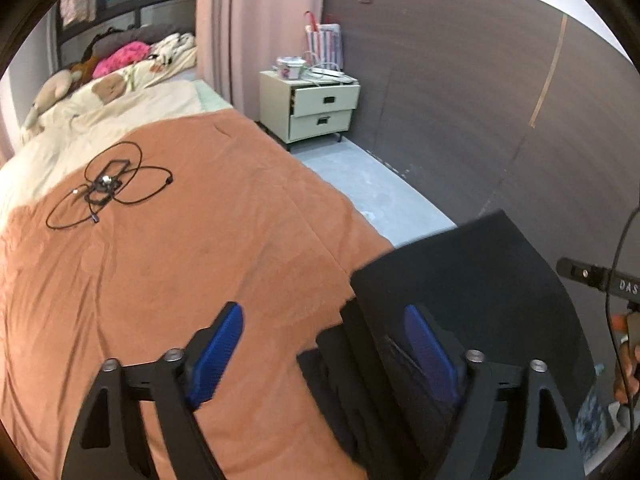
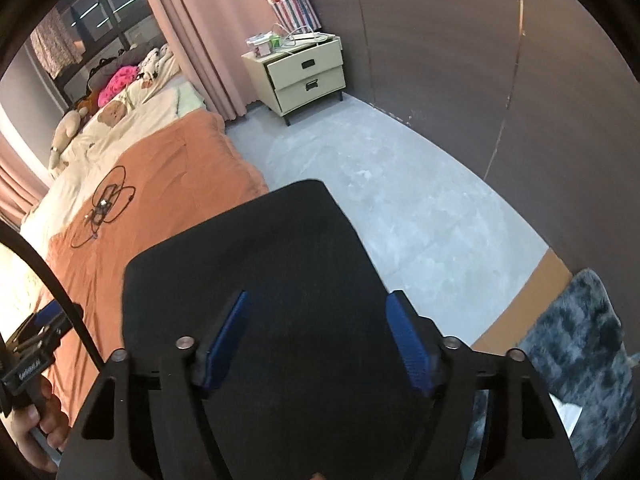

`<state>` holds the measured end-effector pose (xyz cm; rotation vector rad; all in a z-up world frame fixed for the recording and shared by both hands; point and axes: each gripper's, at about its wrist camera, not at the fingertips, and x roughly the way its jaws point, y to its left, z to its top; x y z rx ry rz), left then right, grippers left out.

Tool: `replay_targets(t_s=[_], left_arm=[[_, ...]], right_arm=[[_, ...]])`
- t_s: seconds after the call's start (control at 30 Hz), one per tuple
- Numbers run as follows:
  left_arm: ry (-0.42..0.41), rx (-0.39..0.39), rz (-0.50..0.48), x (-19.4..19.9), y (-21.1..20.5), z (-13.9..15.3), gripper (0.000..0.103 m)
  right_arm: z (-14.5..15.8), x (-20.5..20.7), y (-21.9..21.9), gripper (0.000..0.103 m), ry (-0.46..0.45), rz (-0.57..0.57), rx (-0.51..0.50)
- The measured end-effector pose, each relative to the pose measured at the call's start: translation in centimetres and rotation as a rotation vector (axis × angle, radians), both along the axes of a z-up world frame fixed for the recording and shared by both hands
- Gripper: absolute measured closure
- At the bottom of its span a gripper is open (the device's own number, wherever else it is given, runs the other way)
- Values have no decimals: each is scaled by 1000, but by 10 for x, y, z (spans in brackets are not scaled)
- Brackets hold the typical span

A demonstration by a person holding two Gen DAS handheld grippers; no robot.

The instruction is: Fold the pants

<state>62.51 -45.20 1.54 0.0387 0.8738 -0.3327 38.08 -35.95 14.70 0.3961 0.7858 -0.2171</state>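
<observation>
Nightstand (image 1: pixel 320 106) by the dark wall has 2 drawers, top one pulled partway out, contents not visible; its top carries a small white pot (image 1: pixel 290 67), a power strip w/ cords and bits too small to ID. Striped red/blue bag (image 1: pixel 325 46) stands behind it, inside not seen. Pants (image 2: pixel 256 276): black, matte, smooth, folded to a flat slab w/ rounded corners, lying on the near corner of the bed and sticking out over the grey floor (image 2: pixel 380 184); in left wrist view more dark folds bunch under the slab, edges hard to separate. Left gripper (image 1: pixel 326 344) jaws spread wide, blue ribbed pads, nothing pinched; its right pad overlaps the pants' edge, contact unclear. Right gripper (image 2: pixel 320 332) also parted, pads hang over the pants w/out squeezing, released. Orange blanket (image 1: pixel 180 240) is soft, lightly creased; a black cable (image 1: pixel 108 188) coils in loops on it around a small device, detail blurry. Cream bedding, plush toys (image 1: pixel 52 92) and a pink heap sit at the far end. Pink curtain (image 1: pixel 240 32) in pleats. Fluffy dark-grey rug (image 2: pixel 576 344) and cardboard strip at right edge, cut off. A hand (image 2: pixel 38 428) at frame edge, partly cropped.
</observation>
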Motion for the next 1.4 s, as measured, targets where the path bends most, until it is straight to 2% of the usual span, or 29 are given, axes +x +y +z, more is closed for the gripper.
replay_targets(t_s=[0.13,0.33,0.53,0.77,0.83,1.17,1.3,1.4], left_arm=[[-18,4,-18,-26,13,21,4],[-55,-12,-14,-68,42,50,3],[-88,-21,-35,-123,77,70,0],[-101,-27,-53,-169,103,83,0],[-106,-35,-58,-184,110,86,0],[-179,-46,-71,-257,146,99,0],[-200,-72,-56,-289,167,100,0],[-219,-72,-40,-311,181,100,0]], right_arm=[[18,-22,13,27,-32,0,-28],[32,-67,59,25,-80,9,-111],[23,-108,93,25,-126,23,-120],[19,-164,122,24,-154,6,-170],[19,-181,132,21,-171,-1,-187],[16,-232,177,19,-213,15,-242],[5,-259,185,0,-258,-1,-205],[-7,-277,194,0,-276,-2,-204]])
